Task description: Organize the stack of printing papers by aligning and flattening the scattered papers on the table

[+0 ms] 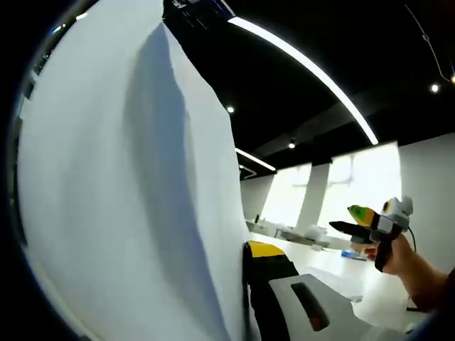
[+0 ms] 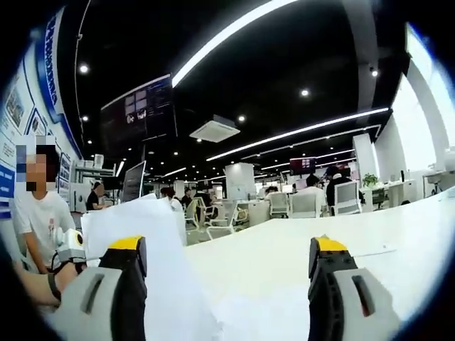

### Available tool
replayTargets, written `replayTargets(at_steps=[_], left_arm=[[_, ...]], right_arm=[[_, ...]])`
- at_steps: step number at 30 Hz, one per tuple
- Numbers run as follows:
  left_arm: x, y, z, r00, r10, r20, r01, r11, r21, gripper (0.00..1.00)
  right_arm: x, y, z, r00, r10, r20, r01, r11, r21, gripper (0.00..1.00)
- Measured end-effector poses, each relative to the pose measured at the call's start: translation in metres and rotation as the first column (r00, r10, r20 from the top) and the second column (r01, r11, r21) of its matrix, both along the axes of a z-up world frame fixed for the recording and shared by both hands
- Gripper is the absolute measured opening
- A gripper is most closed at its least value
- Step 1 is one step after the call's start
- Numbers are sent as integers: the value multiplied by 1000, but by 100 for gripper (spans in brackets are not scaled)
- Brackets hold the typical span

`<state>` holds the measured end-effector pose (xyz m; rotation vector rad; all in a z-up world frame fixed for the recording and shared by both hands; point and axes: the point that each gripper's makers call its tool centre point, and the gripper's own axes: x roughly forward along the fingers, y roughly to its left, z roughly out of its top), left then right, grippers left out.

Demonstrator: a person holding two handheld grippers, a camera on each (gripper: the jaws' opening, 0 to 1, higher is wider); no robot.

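Observation:
A large white sheet of printing paper (image 1: 121, 192) stands upright in the left gripper view and covers its left half. My left gripper (image 1: 247, 250) is shut on the sheet's lower edge; one yellow-tipped black jaw presses against the paper and the other is hidden behind it. In the right gripper view the same paper (image 2: 135, 220) rises at the left, above the left gripper (image 2: 73, 249) and a person's hand. My right gripper (image 2: 226, 249) is open over the white table (image 2: 284, 263), with nothing between its jaws. It also shows, held in a hand, as the right gripper (image 1: 345, 219).
The white table (image 1: 334, 266) stretches away under both grippers. A person in a white shirt (image 2: 43, 213) stands close at the left. Office chairs (image 2: 306, 204), desks and several people fill the back of the room.

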<state>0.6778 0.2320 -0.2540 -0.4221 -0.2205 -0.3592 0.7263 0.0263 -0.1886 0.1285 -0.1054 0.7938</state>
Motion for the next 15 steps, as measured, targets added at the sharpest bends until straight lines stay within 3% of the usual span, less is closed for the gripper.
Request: replayTargets(at_steps=[15], left_arm=[[1, 4, 0, 1000, -1, 1, 1, 1000, -2, 7]], right_arm=[[-3, -38, -1, 997, -71, 0, 71, 997, 18, 90]])
